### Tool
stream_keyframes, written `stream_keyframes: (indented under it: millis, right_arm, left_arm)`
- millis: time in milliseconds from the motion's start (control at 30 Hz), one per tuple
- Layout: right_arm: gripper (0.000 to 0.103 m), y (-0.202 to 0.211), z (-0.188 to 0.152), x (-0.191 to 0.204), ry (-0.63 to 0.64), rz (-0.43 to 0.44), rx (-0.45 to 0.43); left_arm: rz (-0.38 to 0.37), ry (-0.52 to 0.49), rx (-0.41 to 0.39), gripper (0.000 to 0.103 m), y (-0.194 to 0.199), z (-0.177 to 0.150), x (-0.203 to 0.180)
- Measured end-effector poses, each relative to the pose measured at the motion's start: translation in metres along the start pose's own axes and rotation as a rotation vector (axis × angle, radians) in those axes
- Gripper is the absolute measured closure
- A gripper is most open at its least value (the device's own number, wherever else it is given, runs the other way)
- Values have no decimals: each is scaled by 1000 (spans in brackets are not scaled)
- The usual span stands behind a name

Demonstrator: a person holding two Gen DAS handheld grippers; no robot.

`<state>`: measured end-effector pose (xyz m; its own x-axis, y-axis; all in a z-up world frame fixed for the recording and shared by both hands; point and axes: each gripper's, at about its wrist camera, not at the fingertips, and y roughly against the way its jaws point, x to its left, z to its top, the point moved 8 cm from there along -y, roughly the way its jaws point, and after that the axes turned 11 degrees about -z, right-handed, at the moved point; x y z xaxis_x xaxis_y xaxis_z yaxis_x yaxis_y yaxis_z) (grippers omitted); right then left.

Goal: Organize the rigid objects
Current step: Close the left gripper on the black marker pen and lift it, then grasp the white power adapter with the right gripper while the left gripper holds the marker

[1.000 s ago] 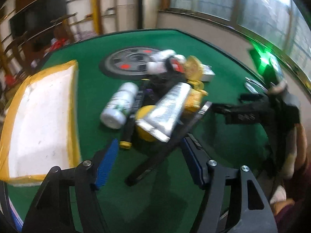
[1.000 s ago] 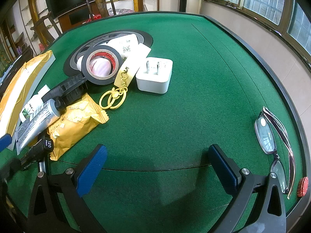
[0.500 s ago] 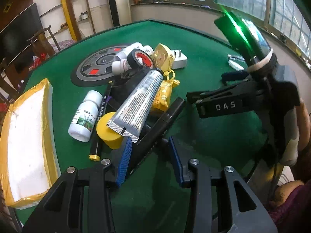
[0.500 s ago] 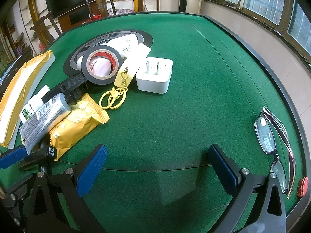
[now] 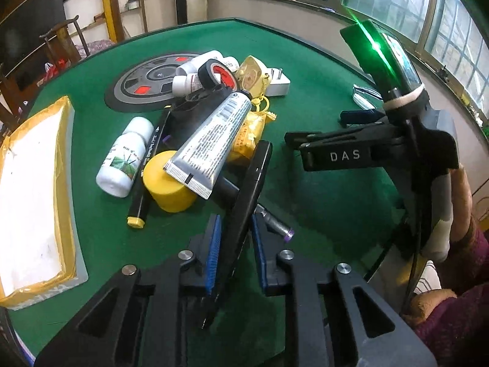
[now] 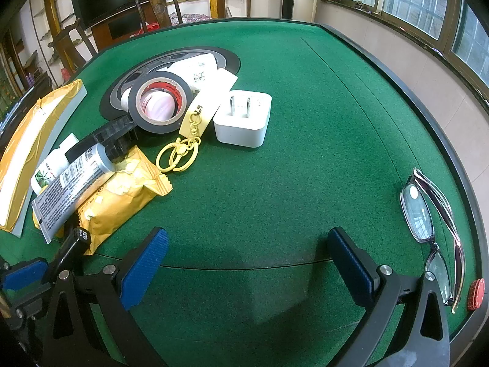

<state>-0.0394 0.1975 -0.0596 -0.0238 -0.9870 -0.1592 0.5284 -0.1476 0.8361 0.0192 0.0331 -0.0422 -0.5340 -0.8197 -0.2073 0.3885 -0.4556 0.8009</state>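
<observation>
The left tongs (image 5: 233, 246) had just closed on the black marker (image 5: 244, 214), its long axis running away toward the pile (the right tongs (image 6: 247, 260) gaped wide, empty, beside the pile)

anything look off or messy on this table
Yes. The objects lie in a jumble: a silver squeeze tube rests tilted across a yellow cylinder and a black case, with black markers wedged under it. A pair of folded glasses lies alone near the green felt table's edge, away from the heap.
</observation>
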Motion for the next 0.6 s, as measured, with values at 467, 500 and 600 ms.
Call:
stream_keyframes:
  millis: [467, 500, 600]
  right_arm:
    - [1, 0, 0, 0, 0, 0, 0]
    - [1, 0, 0, 0, 0, 0, 0]
    - [1, -1, 1, 0, 0, 0, 0]
  left_arm:
    - [-87, 127, -105, 89, 5, -3, 18]
    - [-82, 136, -121, 90, 9, -4, 20]
    - [-86, 159, -174, 90, 21, -6, 26]
